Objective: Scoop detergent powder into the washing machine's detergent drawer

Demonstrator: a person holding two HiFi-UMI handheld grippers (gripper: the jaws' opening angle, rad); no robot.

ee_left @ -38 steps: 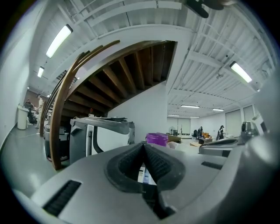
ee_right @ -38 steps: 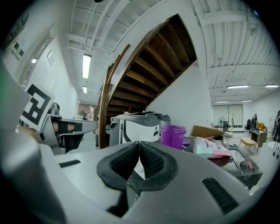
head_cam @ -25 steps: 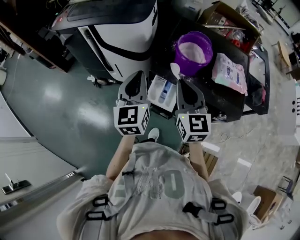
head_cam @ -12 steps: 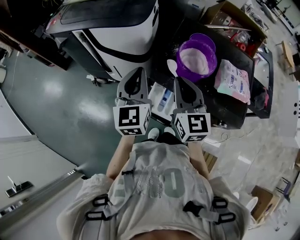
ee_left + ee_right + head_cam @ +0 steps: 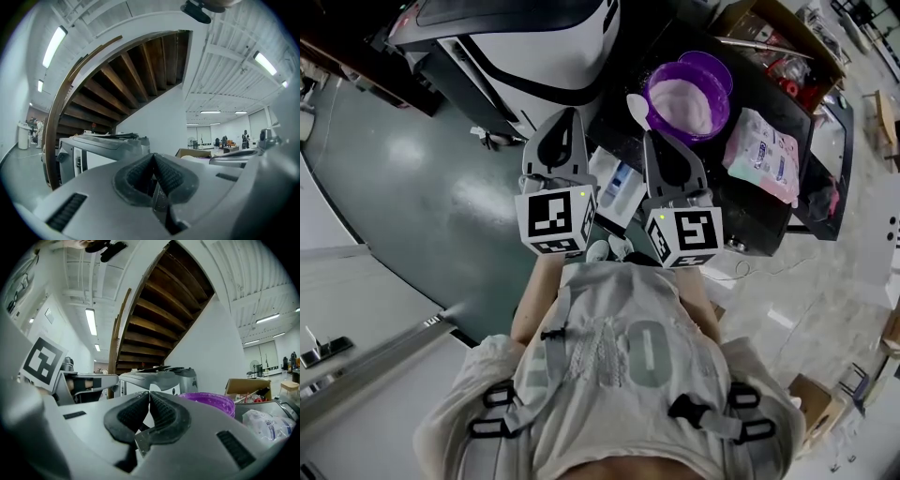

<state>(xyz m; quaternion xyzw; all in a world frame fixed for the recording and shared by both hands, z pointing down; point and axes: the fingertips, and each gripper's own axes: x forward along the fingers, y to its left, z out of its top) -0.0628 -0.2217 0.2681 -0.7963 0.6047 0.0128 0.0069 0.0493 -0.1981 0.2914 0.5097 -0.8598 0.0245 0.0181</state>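
While the person holds both tools out in front of the chest, the left gripper (image 5: pixel 565 127) has its jaws pressed together with nothing between them, and its own view shows the ribbed pads (image 5: pixel 168 174) meeting at the tips. The right gripper (image 5: pixel 654 148) is clenched the same way and is just as empty, its pads (image 5: pixel 161 411) closed on each other.

Between and below the two grippers sits the detergent drawer (image 5: pixel 614 187), white with a blue insert, at the near edge of the dark table (image 5: pixel 769 211). Farther off and to the right stands the purple tub (image 5: pixel 688 96) with the white detergent powder (image 5: pixel 686 101) inside. A white scoop (image 5: pixel 637 108) lies on the table just left of the tub's rim. Right of the tub rests a pale pouch (image 5: pixel 761 155), with a cardboard box (image 5: pixel 773 39) beyond. The washing machine (image 5: pixel 520 42) stands on the far left.
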